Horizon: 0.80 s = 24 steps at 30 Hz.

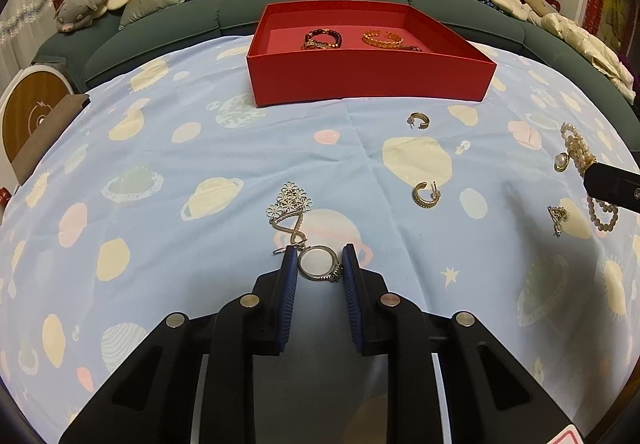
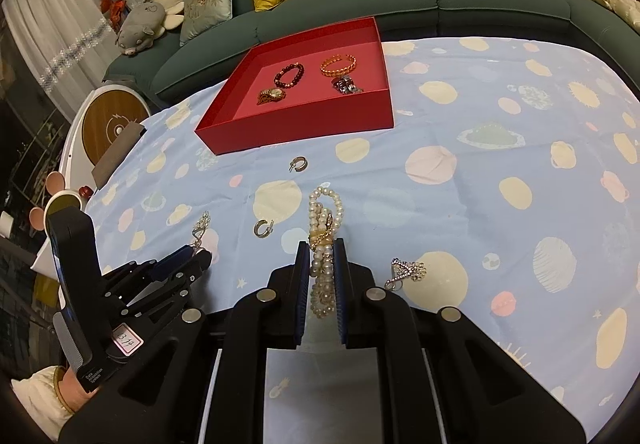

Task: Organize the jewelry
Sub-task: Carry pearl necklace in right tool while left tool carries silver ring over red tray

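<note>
My left gripper [image 1: 319, 259] is shut on a silver ring [image 1: 320, 264] with a small stone, down at the blue planet-print cloth. A silver flower earring [image 1: 291, 209] lies just ahead of it. My right gripper [image 2: 322, 248] is shut on a bunched pearl bracelet [image 2: 323, 240]; it also shows at the right edge of the left wrist view [image 1: 576, 151]. The red box [image 1: 360, 79] stands at the far side and holds a dark bead bracelet [image 2: 289, 75], a gold bangle [image 2: 338, 66], a gold watch [image 2: 273, 95] and a silver piece [image 2: 346, 84].
Two gold hoop earrings [image 1: 419, 120] [image 1: 425, 195] lie loose on the cloth, and a silver flower earring [image 2: 409, 271] lies right of my right gripper. A green sofa [image 1: 248, 7] with cushions and plush toys runs behind the table. A round white stool [image 2: 108, 123] stands left.
</note>
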Tool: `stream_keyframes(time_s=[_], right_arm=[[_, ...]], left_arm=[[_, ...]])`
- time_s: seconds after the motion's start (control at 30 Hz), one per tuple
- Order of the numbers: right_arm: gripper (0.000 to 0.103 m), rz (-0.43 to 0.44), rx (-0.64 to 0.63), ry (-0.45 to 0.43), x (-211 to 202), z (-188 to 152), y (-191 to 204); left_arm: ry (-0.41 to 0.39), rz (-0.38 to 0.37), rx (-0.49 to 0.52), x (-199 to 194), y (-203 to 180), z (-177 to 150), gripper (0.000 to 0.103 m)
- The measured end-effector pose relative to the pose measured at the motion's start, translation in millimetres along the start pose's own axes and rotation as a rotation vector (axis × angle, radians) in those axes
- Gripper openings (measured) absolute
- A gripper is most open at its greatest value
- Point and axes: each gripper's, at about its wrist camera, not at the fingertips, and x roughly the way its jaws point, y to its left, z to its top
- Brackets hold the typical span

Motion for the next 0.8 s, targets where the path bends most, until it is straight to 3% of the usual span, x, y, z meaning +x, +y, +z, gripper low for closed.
stream_keyframes(time_s=[0.17, 0.33, 0.67, 0.8], right_arm=[[0.011, -0.001, -0.006, -0.011, -4.5, 1.0, 0.8], [0.011, 0.010, -0.011, -0.037, -13.1, 7.8, 5.7], [0.011, 0.042, 0.003, -0.211, -68.4, 61.0, 14.4], [0.011, 0.050, -0.006, -0.288, -95.3, 92.8, 18.5]], left_arm=[[-0.009, -0.022, -0.034, -12.6, 7.2, 5.1, 0.020], [-0.067, -0.070, -0.077, -44.6, 12.0, 27.0, 0.020], [-0.310, -0.135, -0.173, -139.4, 26.2, 108.6, 0.020], [-0.361, -0.150, -0.190, -161.4, 28.1, 138.2, 0.020]])
